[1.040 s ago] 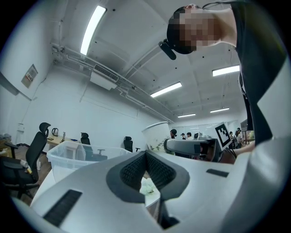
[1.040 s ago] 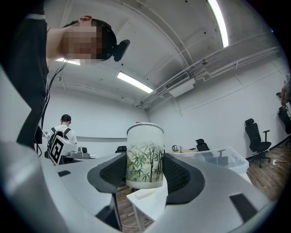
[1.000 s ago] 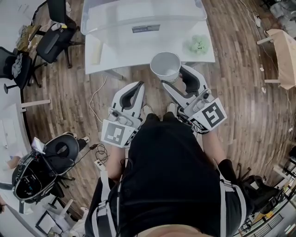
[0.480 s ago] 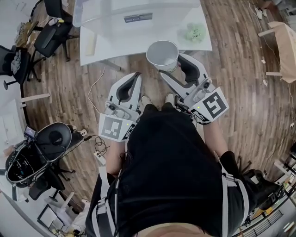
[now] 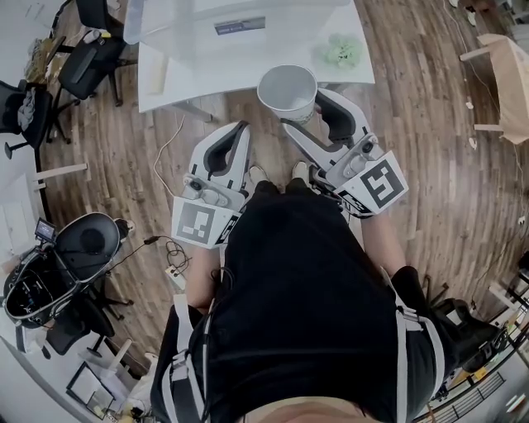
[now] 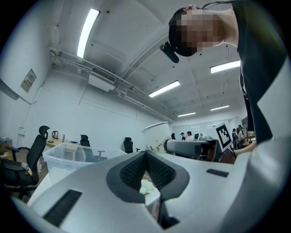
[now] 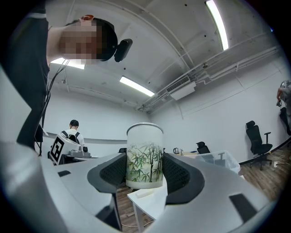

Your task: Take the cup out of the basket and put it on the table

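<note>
Right tongs point(image 5: 304, 113): clamped on the cup, one ribbed pad on each side of its lower wall.
Cup point(image 5: 287, 89): upright, mouth up, white with a green bamboo print in the right gripper view point(image 7: 144, 155). It is outside the basket, in the air at the near edge of the bench.
Left tongs point(image 5: 240, 130): tips pressed together with nothing between them, beside the right pair, over the wooden floor point(image 5: 124, 140).
Basket point(image 5: 207, 16): clear plastic tub on the far part of the bench.
Bench point(image 5: 248, 70): white, with a small green object point(image 5: 340, 51) near its right corner.
</note>
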